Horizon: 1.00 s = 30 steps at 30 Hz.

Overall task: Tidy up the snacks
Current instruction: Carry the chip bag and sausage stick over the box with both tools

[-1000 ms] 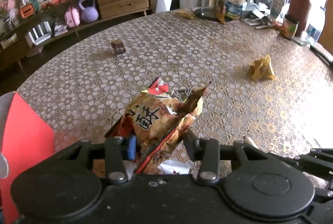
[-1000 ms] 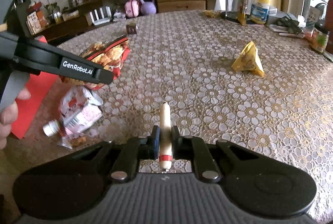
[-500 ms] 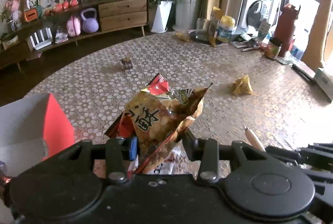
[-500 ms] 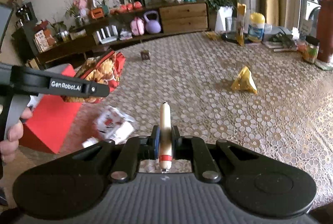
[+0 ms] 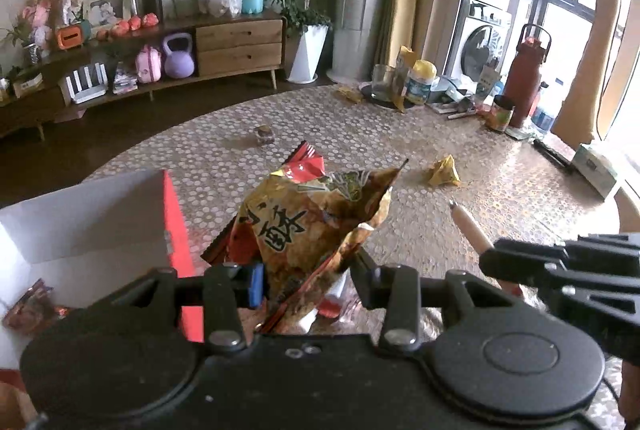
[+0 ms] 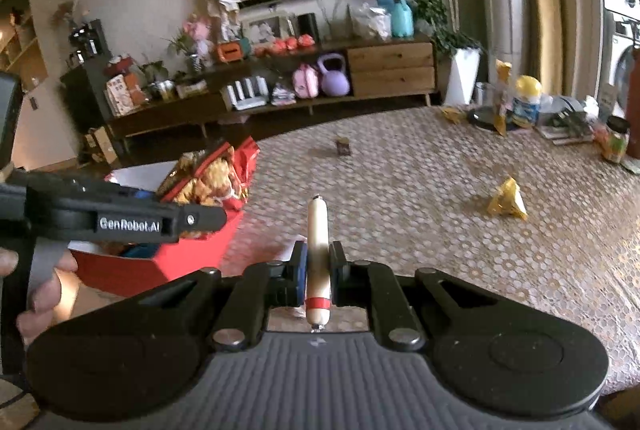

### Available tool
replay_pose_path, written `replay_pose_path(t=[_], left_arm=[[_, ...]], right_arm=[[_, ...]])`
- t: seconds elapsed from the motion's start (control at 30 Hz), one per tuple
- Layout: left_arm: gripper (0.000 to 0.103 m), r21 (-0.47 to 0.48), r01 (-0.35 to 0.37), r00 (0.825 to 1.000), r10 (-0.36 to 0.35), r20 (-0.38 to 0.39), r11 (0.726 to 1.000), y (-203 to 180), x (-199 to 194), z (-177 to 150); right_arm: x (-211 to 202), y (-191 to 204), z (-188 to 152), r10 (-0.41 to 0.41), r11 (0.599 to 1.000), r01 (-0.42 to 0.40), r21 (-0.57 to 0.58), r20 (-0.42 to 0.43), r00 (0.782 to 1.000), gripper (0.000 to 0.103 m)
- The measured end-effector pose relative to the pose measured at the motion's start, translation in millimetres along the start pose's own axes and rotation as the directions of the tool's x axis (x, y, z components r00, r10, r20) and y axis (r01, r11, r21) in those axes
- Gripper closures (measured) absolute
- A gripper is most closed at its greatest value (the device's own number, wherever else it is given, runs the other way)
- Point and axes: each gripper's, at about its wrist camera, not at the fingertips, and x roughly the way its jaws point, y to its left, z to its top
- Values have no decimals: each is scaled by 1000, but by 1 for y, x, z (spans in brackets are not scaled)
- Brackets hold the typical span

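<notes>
My left gripper [image 5: 306,278] is shut on a crinkled snack bag [image 5: 316,222] printed in red, yellow and brown, held above the table beside a red box [image 5: 176,230] with a white inside. A small packet [image 5: 30,306] lies in that box. My right gripper [image 6: 318,266] is shut on a pale sausage stick [image 6: 317,250] with a red band, pointing forward over the table. In the right wrist view the left gripper [image 6: 120,222] holds the snack bag [image 6: 208,182] over the red box [image 6: 192,254]. The sausage stick [image 5: 470,230] also shows in the left wrist view.
A yellow wrapped snack [image 6: 506,204] and a small brown cube [image 6: 343,146] lie on the patterned round table [image 6: 440,230]. Jars, a glass and a red flask [image 5: 528,78] crowd the far right edge. A white packet [image 5: 332,298] lies under the held bag. A hand [image 6: 40,282] grips the left tool.
Both grippers have risen with their loads, so the table looks farther below. The red box's white inside has come into the left wrist view, and the bag now hangs over it.
</notes>
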Motion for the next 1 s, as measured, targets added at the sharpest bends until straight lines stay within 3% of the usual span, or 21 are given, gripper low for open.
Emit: replay_pose_path(t=[0.47, 1.0], left_arm=[[63, -41, -63, 997, 64, 35, 997, 56, -58, -16], [63, -116, -187, 982, 187, -8, 976, 146, -78, -31]], right_arm=[[8, 81, 24, 94, 994, -94, -61, -7, 996, 92], [70, 159, 42, 152, 981, -160, -111, -81, 985, 92]])
